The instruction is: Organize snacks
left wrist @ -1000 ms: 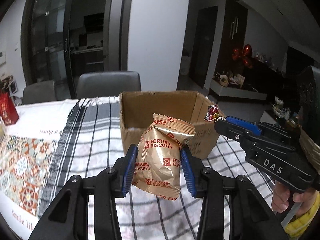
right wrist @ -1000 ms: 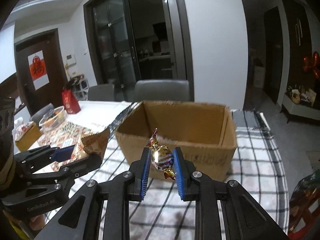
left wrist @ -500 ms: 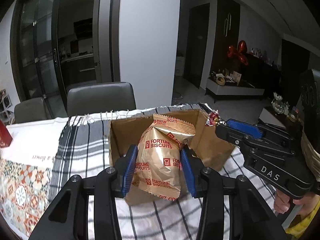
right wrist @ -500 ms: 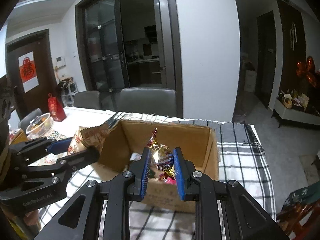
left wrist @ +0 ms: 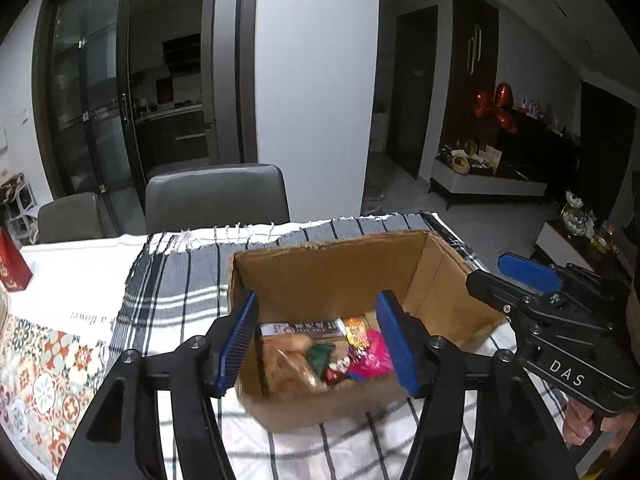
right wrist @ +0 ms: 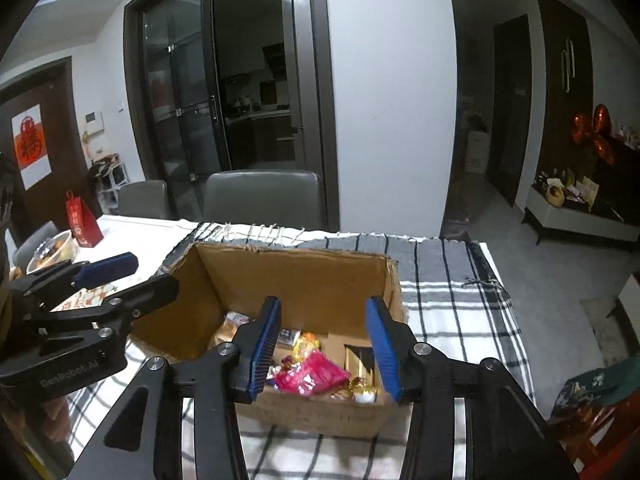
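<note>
The left gripper point(left wrist: 318, 338) hangs over the near part of the cardboard box point(left wrist: 340, 268), its blue-padded fingers point(left wrist: 236, 340) spread wide with nothing between them. The right gripper point(right wrist: 322, 350) hangs over the same box point(right wrist: 296, 276) from the other side, its fingers point(right wrist: 382, 346) likewise spread apart and gripping nothing.

The box stands upright and open-topped on the plaid cloth point(left wrist: 176, 288) that covers the table point(left wrist: 76, 280), its long axis running left to right across both views. Inside, on its floor, lies a loose heap of snacks point(left wrist: 320, 354): a pale biscuit packet point(left wrist: 292, 364), blurred, lies toward the left side with its long axis running roughly from the far wall toward the near one; a bright pink wrapper point(right wrist: 310, 374) lies flat near the middle; a gold-wrapped candy point(right wrist: 362, 386) sits just beside it against the near wall. A flat dark packet point(left wrist: 316, 326) lies farther back, its length crosswise.

A red gift bag point(right wrist: 82, 220) stands well apart on the table's far left, near a grey chair point(right wrist: 262, 196).
</note>
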{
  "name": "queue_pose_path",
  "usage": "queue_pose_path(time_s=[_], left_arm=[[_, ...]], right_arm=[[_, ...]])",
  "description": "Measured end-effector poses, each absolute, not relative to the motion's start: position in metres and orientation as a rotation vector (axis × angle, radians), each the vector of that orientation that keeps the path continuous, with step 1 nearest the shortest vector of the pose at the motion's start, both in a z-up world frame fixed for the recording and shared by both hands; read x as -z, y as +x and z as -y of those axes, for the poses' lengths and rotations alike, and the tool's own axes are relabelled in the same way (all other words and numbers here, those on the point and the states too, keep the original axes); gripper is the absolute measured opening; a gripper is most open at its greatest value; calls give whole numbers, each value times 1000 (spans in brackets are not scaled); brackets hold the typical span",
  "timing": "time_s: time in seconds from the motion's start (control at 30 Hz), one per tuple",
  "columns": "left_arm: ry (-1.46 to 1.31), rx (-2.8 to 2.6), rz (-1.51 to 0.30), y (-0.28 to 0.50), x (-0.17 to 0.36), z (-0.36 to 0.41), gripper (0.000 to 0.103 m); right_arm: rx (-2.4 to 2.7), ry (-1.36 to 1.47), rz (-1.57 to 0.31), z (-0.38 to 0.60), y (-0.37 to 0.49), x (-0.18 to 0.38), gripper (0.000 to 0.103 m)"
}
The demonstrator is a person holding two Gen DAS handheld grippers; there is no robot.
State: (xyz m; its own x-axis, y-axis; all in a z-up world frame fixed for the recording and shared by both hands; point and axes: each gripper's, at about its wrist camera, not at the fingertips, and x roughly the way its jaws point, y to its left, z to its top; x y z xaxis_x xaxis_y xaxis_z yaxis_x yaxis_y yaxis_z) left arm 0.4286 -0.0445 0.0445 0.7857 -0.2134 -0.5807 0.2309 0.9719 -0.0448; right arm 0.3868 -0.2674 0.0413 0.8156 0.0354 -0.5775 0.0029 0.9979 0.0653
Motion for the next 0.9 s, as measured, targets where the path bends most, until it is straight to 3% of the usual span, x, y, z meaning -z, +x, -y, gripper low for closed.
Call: queue_pose_path(time_s=[0.1,0.37,0.47,0.7,0.9], left_arm=[[26,228,-606,407,-49,41,63],[56,179,-521,325,-61,34,82],[68,163,-508,298,-64,32,87],[37,160,-513,235,-70,22,94],[34,166,-509,192,-78,18,97]], right_arm=[[-14,74,-605,265,367,-44,54],[-14,99,-594,254,299,-49,61],[8,106,-588,251,272,-54,73],[83,74,-598,239,210,-72,82],[76,59,-583,224,158,-81,82]])
